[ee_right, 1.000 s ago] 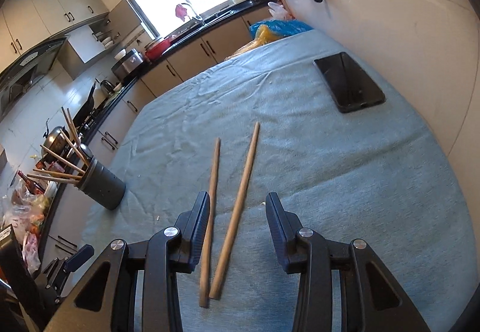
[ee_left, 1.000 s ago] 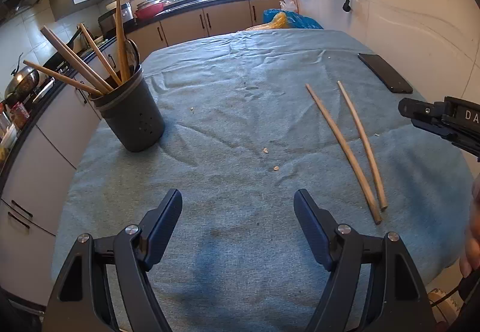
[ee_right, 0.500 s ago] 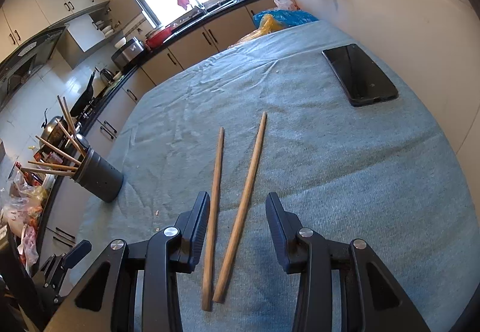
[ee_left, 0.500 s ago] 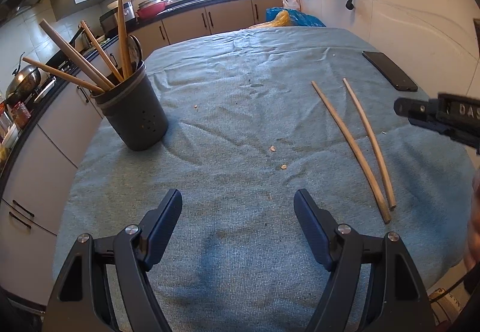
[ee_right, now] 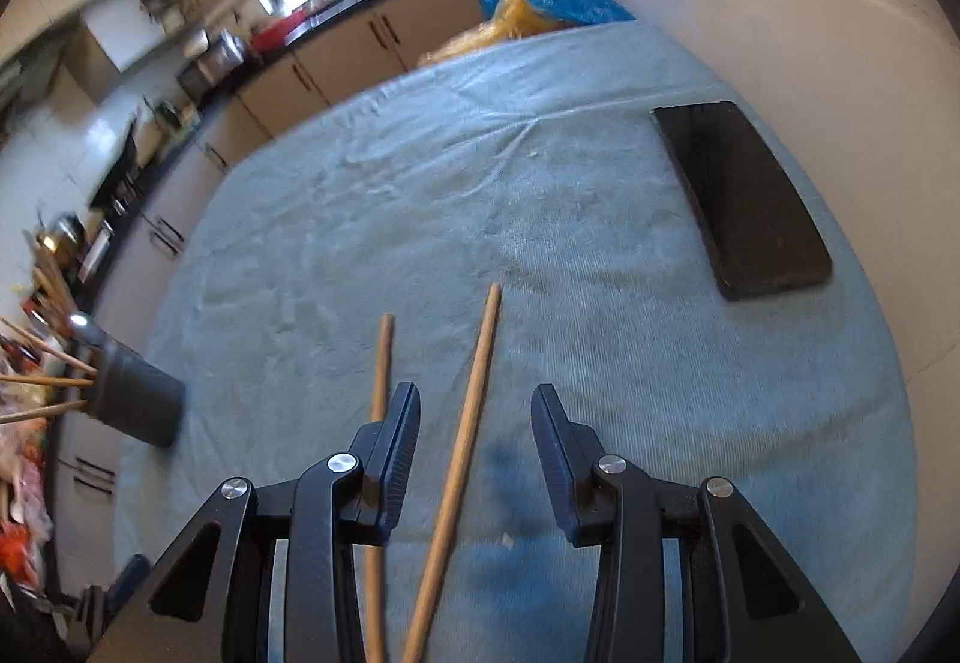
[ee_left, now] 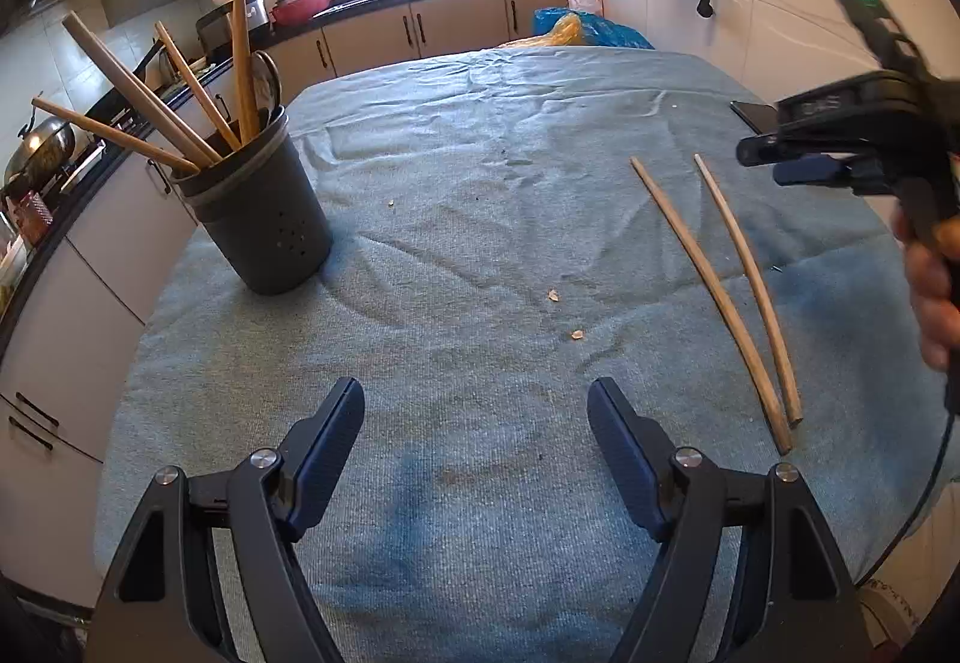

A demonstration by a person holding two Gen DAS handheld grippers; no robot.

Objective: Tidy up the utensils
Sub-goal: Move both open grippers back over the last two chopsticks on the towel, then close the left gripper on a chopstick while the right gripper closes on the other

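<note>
Right tongs [ee_right: 474, 459], spread wide, have been advanced and lowered so one loose chopstick [ee_right: 465, 453] on the cloth-covered surface [ee_right: 420, 219] is now straddled, suggesting a pick-up for the holder [ee_left: 258, 231], while left tongs [ee_left: 477, 435] stay spread and idle.

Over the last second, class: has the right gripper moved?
Yes. The right gripper has advanced along the two loose chopsticks toward the phone, which looms larger.
</note>
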